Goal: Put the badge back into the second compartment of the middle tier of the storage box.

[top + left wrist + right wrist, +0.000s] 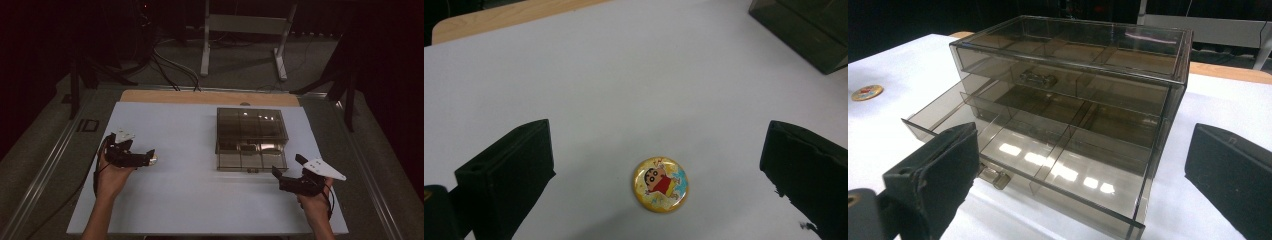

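Note:
A round yellow cartoon badge [661, 184] lies flat on the white mat [624, 75], between the spread jaws of my left gripper [658, 137], which is open and not touching it. From above, the left gripper [149, 158] rests low at the mat's left with the badge [154, 159] at its tips. A smoky transparent drawer box [251, 124] stands right of centre, its bottom drawer [252, 161] pulled out toward me. My right gripper [289, 166] is open just right of that drawer. Its own view faces the box [1073, 55], the divided open drawer [1048, 165] and the far badge [867, 92].
The white mat [190, 200] covers a wooden table whose bare strip [200, 97] shows at the back. A second drawer [1048, 107] is slightly out, with a small handle [1038, 78] above it. Beyond the table stand a white frame [245, 25] and floor cables [170, 70].

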Tool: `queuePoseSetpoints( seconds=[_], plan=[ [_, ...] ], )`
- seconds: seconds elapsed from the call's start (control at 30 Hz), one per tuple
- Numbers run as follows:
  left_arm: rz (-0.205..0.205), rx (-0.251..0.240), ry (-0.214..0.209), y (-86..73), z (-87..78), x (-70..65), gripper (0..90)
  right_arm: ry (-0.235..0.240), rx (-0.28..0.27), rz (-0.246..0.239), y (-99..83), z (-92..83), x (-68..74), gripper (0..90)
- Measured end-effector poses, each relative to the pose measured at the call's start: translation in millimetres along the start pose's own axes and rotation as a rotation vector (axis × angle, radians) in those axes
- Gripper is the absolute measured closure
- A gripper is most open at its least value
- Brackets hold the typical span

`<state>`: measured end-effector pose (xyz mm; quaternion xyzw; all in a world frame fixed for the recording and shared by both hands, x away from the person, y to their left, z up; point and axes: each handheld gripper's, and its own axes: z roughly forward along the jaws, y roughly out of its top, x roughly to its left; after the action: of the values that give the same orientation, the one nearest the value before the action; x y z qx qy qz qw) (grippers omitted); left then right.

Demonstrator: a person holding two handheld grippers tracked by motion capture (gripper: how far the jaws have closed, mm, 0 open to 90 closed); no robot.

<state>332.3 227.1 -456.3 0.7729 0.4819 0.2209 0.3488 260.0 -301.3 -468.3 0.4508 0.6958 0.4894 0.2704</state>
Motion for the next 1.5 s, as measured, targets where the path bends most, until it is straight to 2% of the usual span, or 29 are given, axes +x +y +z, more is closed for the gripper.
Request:
queuePoseSetpoints(
  seconds=[0.13,0.27,0.7,0.93,1.4,1.5],
  plan=[
    [0.001,0.036,0.019,0.6,5.6,-0.2,2.1,-0.001,-0.005,-0.001,0.4,-0.5,0.0,0.8],
    [-0.001,0.064,0.018,1.0,11.0,-1.2,2.1,0.001,-0.004,-0.001,0.6,-0.6,0.5,0.8],
    [-0.007,0.101,0.011,1.2,22.0,0.7,2.2,0.004,-0.007,0.005,0.5,-1.8,-1.1,0.9],
    [0.017,0.152,0.024,2.0,29.1,1.3,2.3,0.007,-0.003,0.006,-0.2,-1.0,-1.7,0.9],
    [0.018,0.194,0.024,4.4,39.4,-2.9,7.2,0.009,-0.004,0.017,-0.3,-0.8,-2.1,0.9],
    [0.018,0.221,0.028,3.7,42.1,-1.9,8.1,0.009,-0.005,0.018,-0.3,-0.8,-2.1,0.9]
  ],
)
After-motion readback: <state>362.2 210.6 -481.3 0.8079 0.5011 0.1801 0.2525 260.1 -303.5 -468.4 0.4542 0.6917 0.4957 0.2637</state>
